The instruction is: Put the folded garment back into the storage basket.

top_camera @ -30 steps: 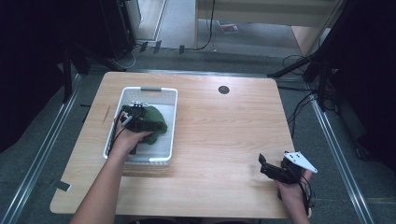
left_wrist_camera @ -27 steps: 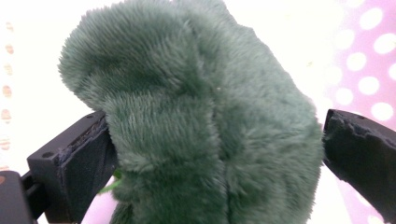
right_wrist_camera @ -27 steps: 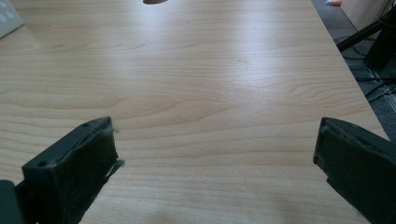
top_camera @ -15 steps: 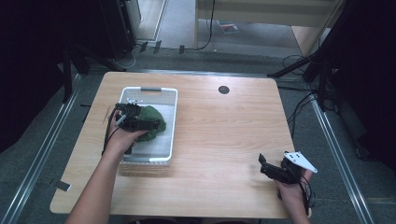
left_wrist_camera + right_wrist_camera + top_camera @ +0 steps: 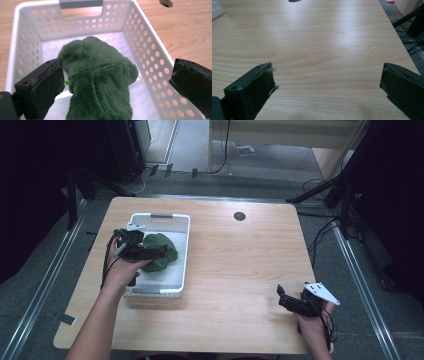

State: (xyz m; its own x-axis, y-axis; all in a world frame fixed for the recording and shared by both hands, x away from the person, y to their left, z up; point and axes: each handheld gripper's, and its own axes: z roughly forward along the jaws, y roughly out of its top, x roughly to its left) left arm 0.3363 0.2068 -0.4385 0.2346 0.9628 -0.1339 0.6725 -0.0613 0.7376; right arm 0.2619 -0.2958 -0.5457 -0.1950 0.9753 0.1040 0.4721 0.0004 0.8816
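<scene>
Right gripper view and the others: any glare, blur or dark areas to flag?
Right gripper view: a broad pale sheen on the light wooden table, and the near black jaws look soft. Left gripper view: the fuzzy green plush toy is sharp, while the perforated white plastic basket floor looks washed out. High view: the table is evenly lit, with very dark surroundings at both sides.

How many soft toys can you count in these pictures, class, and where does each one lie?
1. A green plush toy lies inside the white basket on the table, between the open fingers of the left gripper. Nothing shows under it, though something small could hide there.
</scene>
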